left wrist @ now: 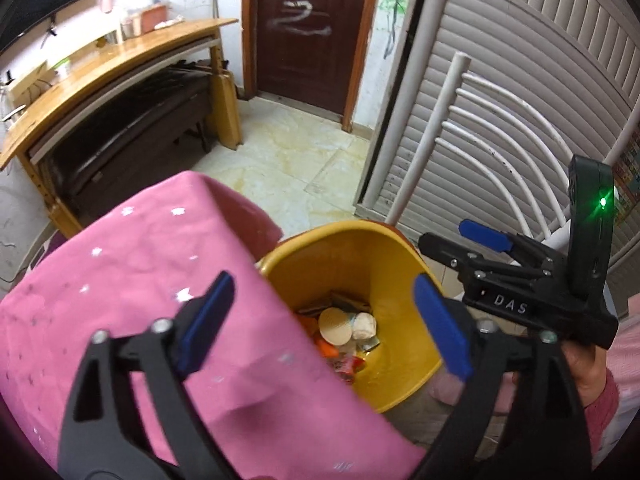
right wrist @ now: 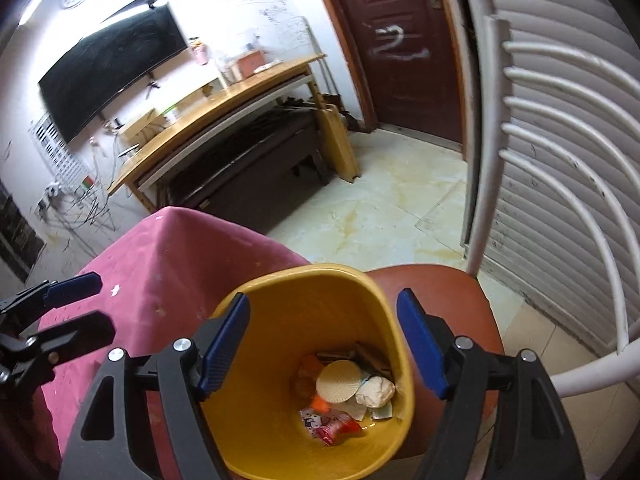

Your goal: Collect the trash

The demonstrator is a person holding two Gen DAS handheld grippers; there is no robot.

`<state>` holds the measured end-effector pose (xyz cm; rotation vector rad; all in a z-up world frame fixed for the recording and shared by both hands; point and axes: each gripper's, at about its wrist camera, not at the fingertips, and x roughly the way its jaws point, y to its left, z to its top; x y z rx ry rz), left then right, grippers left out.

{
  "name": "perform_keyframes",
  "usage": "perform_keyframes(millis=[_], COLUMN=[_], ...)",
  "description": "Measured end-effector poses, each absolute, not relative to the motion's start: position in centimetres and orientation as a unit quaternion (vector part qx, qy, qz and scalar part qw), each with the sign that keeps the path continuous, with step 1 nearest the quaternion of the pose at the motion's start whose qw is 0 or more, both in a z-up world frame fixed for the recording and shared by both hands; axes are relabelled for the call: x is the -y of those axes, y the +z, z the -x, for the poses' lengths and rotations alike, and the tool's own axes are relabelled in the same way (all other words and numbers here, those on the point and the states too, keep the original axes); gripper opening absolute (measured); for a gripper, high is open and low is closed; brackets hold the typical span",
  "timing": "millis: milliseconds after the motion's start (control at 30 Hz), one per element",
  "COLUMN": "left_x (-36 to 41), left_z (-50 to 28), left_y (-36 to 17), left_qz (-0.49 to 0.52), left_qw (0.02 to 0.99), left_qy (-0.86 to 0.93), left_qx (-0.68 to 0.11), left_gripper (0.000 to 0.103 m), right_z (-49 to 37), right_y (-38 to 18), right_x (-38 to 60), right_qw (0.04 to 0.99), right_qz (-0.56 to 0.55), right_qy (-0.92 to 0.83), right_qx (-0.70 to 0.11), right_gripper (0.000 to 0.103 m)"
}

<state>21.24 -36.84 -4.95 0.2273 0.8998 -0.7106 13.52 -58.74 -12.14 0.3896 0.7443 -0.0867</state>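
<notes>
A small room with a pale tiled floor (right wrist: 384, 208), a dark red door (left wrist: 308, 32) at the back, a long wooden desk (left wrist: 116, 72) along one wall and a white slatted shutter (left wrist: 520, 80) on the other side. In the foreground a table draped in a pink cloth (left wrist: 132, 280) stands just beside a white chair with a reddish-brown seat (right wrist: 452, 296). A yellow bin (right wrist: 296, 304) sits on that seat, touching the cloth's edge. Trash lies at its bottom – a round cream-coloured disc (right wrist: 339, 380), a crumpled white wad (right wrist: 376, 392), a red and white wrapper (right wrist: 332, 426) and some flat packets. The left gripper (left wrist: 328, 320) hangs over the bin and the cloth's edge, its blue pads spread wide with nothing between them. The right gripper (right wrist: 324, 344) hangs above the bin's mouth, its jaws also parted and empty – a hand (left wrist: 584, 364) in a pink sleeve holds it
</notes>
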Motion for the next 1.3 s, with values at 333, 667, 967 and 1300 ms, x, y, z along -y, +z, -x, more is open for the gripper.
perform_keyframes(millis=[333, 667, 967, 1300], left_x=[27.1, 15.7, 7.2, 1.5], left_z=[-17.7, -14.0, -10.7, -6.6], left_y=[-1.6, -0.8, -0.8, -0.4], left_qz=[-0.069, -0.025, -0.004, 0.018], left_qw=[0.895, 0.945, 0.963, 0.968], left_qy=[-0.284, -0.168, -0.085, -0.055], left_qx=[-0.338, -0.278, -0.257, -0.244], left_gripper=[0.096, 0.096, 0.096, 0.096], right_z=[-12.2, -9.6, -7.9, -5.6], right_y=[-6.9, -4.3, -4.5, -3.6], right_x=[52.1, 42.7, 33.8, 28.2], right_qw=[0.946, 0.958, 0.951, 0.950], right_qz=[-0.137, -0.113, -0.071, -0.036], right_qy=[-0.007, 0.075, 0.130, 0.157], right_qx=[-0.293, -0.253, -0.271, -0.266], right_gripper=[0.085, 0.091, 0.093, 0.093])
